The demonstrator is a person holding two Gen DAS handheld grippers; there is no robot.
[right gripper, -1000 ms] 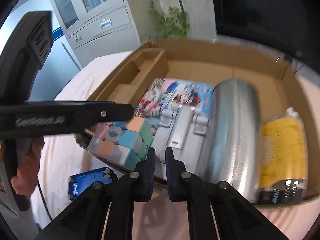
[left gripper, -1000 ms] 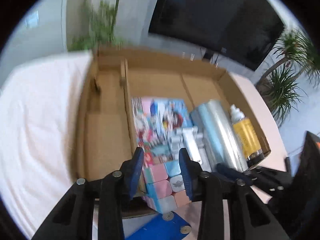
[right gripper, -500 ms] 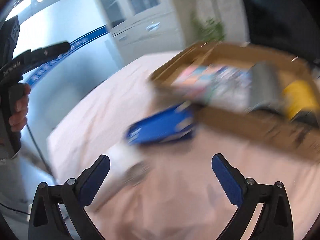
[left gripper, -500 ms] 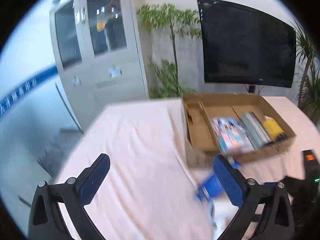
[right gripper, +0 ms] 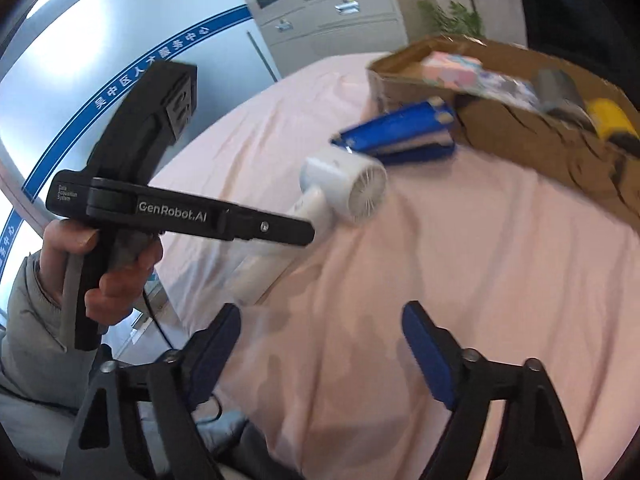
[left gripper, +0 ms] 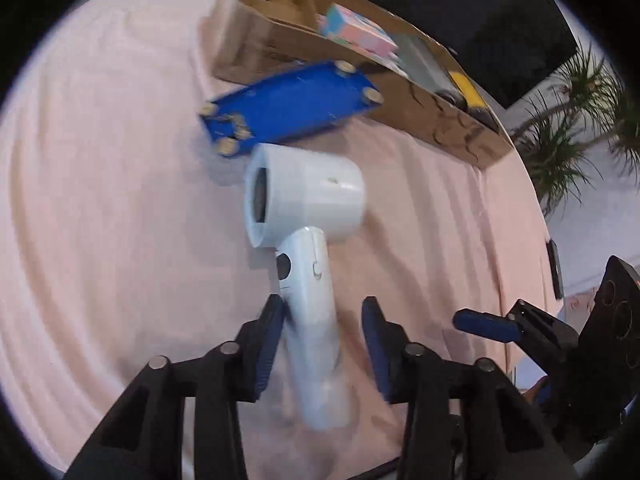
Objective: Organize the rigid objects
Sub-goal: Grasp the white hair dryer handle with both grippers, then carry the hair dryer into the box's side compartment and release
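A white handheld fan [left gripper: 308, 196] lies on the pink cloth, head toward the box, handle toward me. My left gripper [left gripper: 322, 320] straddles the handle with its jaws closing; the left pad is at the handle and a gap remains at the right pad. In the right wrist view the fan [right gripper: 344, 188] shows its grille, and the left gripper [right gripper: 180, 216], held by a hand, partly hides the handle. My right gripper [right gripper: 320, 320] hovers over bare cloth, jaws wide but closing, with nothing between them.
A blue flat plate [left gripper: 288, 104] with round feet leans by the cardboard box [left gripper: 420, 108]. The box holds a pastel cube [left gripper: 356, 32], a silver cylinder and a yellow bottle [left gripper: 464, 88]. Potted plants stand at the right, and a cabinet [right gripper: 320, 12] stands behind.
A second ago the left jaws held the pastel cube at the box and the right was shut. Both drew back and opened wide. The left has now narrowed around the fan's handle.
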